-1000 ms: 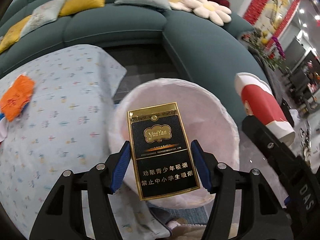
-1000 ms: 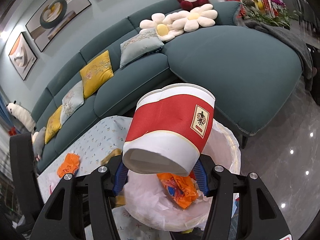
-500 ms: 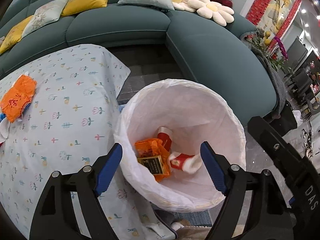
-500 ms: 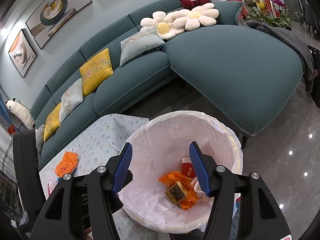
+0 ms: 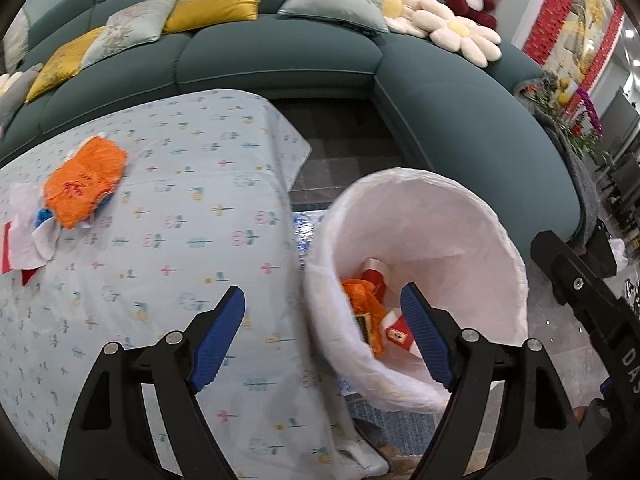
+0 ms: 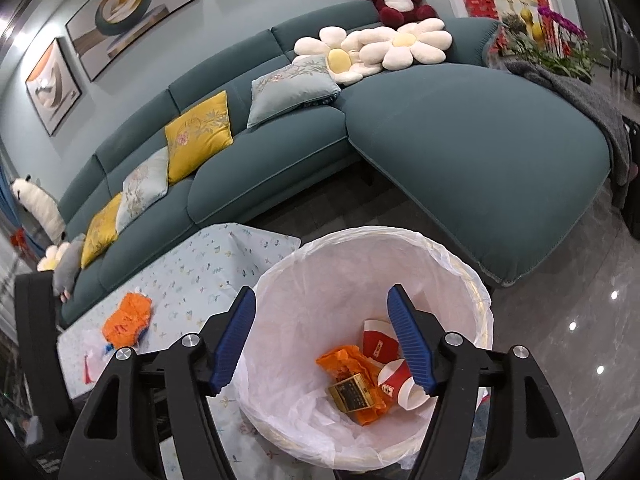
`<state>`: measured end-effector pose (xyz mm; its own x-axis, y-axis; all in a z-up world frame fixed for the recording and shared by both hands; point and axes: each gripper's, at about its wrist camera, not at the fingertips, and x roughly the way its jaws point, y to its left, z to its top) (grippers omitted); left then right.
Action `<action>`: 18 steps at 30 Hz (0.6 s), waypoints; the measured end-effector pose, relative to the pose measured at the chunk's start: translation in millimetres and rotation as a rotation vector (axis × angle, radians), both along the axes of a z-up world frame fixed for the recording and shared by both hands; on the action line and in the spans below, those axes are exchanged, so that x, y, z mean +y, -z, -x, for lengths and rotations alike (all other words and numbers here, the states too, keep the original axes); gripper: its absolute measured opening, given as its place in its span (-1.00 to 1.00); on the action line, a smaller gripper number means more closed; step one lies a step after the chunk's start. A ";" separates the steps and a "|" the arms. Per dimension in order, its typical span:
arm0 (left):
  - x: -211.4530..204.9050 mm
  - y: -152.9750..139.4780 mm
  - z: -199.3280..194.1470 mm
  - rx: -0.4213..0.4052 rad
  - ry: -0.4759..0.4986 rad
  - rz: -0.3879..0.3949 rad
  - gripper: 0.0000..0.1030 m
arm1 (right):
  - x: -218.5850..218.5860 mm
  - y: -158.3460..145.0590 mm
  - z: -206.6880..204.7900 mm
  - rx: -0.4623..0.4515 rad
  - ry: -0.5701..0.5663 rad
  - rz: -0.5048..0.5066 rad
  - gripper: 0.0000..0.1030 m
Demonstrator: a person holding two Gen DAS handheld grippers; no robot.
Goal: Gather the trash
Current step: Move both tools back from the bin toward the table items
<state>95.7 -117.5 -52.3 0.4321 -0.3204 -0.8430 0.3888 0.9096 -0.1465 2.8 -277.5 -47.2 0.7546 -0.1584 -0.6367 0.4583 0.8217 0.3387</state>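
Observation:
A white-lined trash bin (image 5: 500, 240) (image 6: 460, 264) stands beside the table. Inside lie an orange wrapper (image 6: 344, 364), a gold-and-black cigarette box (image 6: 352, 392) and two red-and-white paper cups (image 6: 378, 342) (image 6: 398, 382). My left gripper (image 5: 322, 320) is open and empty, over the bin's left rim and the table edge. My right gripper (image 6: 320, 316) is open and empty above the bin. An orange wrapper (image 5: 82, 182) (image 6: 128, 318) lies on white tissues (image 5: 28, 236) at the table's far left.
The table has a light blue flowered cloth (image 5: 192, 200). A teal corner sofa (image 6: 460, 148) with cushions curves behind the table and bin. Glossy grey floor (image 6: 560, 340) lies right of the bin. The right gripper's black body (image 5: 592, 320) shows at the right edge.
Both grippers opened: the left dropped the cigarette box and the right dropped the red paper cup into the bin. The left gripper has since shifted left towards the table.

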 end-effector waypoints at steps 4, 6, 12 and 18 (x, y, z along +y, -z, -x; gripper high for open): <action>17.8 -3.5 -2.4 -0.015 -0.033 -0.012 0.48 | 9.8 -1.3 -4.9 0.010 -0.023 0.051 0.28; 28.9 -5.3 -3.9 -0.022 -0.053 -0.017 0.48 | 17.0 -1.3 -9.2 0.020 -0.042 0.079 0.28; 62.4 -7.8 -7.9 -0.037 -0.115 -0.023 0.60 | 38.1 -1.3 -19.5 0.043 -0.091 0.158 0.28; 108.7 -6.0 -17.1 -0.039 -0.200 -0.032 0.70 | 65.3 3.3 -29.4 0.068 -0.142 0.222 0.28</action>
